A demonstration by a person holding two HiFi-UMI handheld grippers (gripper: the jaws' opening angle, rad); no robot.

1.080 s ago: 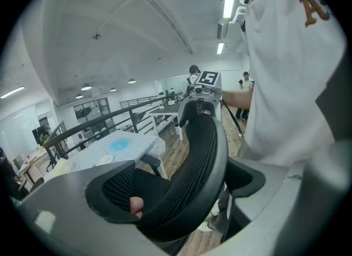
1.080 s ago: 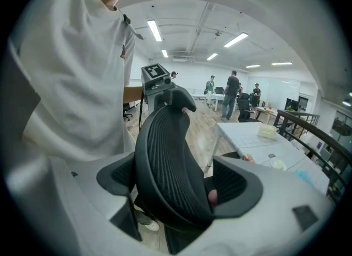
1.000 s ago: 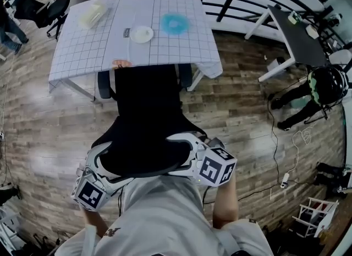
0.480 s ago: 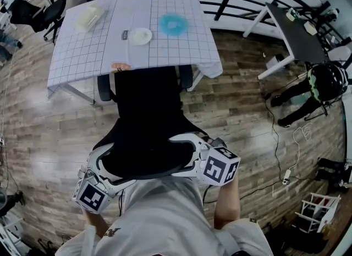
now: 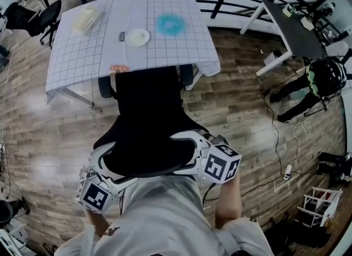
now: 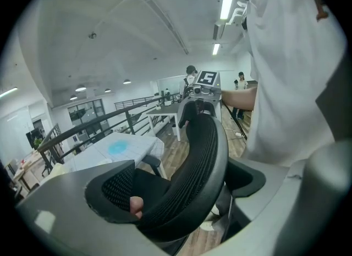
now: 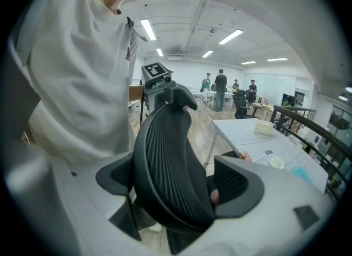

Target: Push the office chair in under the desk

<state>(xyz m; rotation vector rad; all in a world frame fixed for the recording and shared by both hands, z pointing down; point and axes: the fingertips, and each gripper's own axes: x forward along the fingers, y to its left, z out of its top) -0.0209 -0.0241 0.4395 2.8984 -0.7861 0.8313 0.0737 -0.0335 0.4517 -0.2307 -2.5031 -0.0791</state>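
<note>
Your left gripper (image 5: 105, 168) and right gripper (image 5: 192, 151) each clamp the chair (image 5: 146, 114) backrest; the desk (image 5: 82, 56) lies at 12 o'clock.

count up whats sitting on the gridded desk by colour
white round dish: 1
blue round thing: 1
pale yellow block: 1
small dark tag: 1
orange thing at the near edge: 1
total on the desk: 5
</note>
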